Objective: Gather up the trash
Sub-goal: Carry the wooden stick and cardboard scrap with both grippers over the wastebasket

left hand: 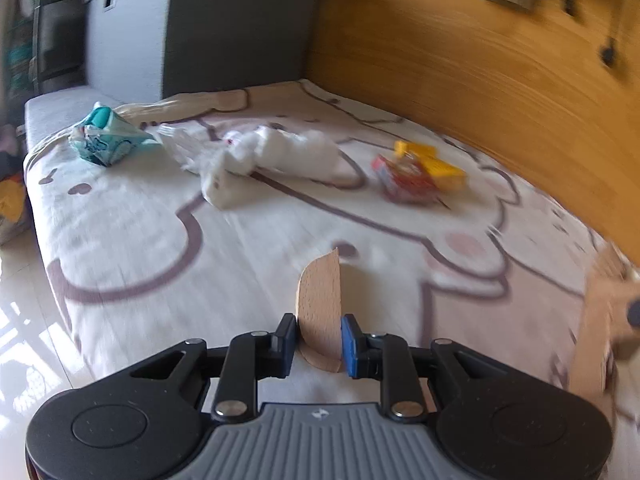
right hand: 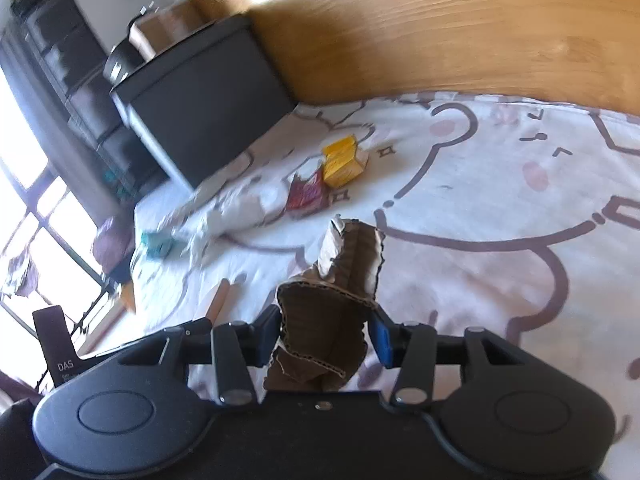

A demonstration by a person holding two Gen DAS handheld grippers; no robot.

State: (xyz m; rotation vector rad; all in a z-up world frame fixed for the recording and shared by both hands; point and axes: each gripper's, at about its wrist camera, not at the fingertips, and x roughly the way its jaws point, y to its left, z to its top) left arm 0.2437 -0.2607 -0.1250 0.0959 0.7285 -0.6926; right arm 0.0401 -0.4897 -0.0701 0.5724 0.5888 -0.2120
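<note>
My left gripper (left hand: 319, 338) is shut on a flat wooden paddle (left hand: 320, 304) and holds it above the bed sheet (left hand: 140, 216). My right gripper (right hand: 326, 330) is shut on a crumpled piece of brown cardboard (right hand: 340, 292). Trash lies on the sheet further on: a teal and white wrapper (left hand: 108, 136), crumpled white tissue (left hand: 264, 160), a red packet (left hand: 404, 178) and a yellow box (left hand: 436, 164). The right wrist view shows the yellow box (right hand: 342, 162), the red packet (right hand: 306, 192), the tissue (right hand: 236, 212) and the teal wrapper (right hand: 156, 244).
A wooden headboard (left hand: 480, 80) runs along the far side of the bed. A dark grey cabinet (left hand: 208, 28) stands at the bed's end. The floor (left hand: 28, 320) lies left of the bed edge. A window (right hand: 36, 216) is at the left.
</note>
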